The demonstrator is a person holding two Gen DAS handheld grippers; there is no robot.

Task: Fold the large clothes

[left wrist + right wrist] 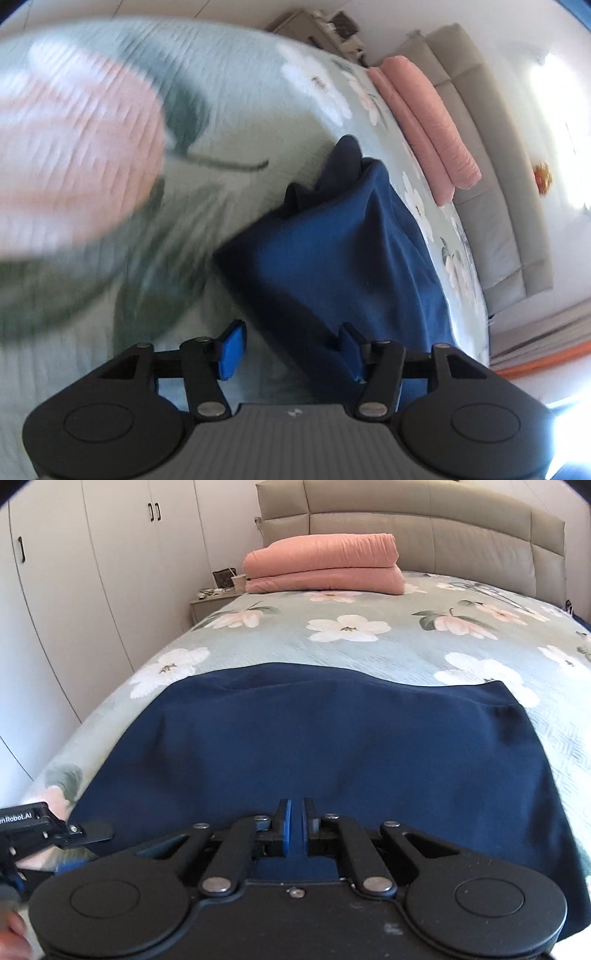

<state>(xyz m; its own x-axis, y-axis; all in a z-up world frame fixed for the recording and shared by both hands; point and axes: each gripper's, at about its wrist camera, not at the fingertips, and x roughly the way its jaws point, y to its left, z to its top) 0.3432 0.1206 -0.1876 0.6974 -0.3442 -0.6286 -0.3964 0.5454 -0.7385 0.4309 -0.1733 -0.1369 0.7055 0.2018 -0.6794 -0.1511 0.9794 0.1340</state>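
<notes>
Two grippers: left gripper (291,350) released; right gripper (296,825) clenched on navy garment (314,746).
Around: folded pink quilt (325,566), floral bedspread (369,650), headboard (424,528).

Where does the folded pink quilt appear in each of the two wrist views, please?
Left wrist view: the folded pink quilt runs diagonally at upper right, along the grey headboard.
Right wrist view: the quilt lies top centre, at the head of the bed.
Shared landmark: the navy garment spread on the floral bedspread.
</notes>
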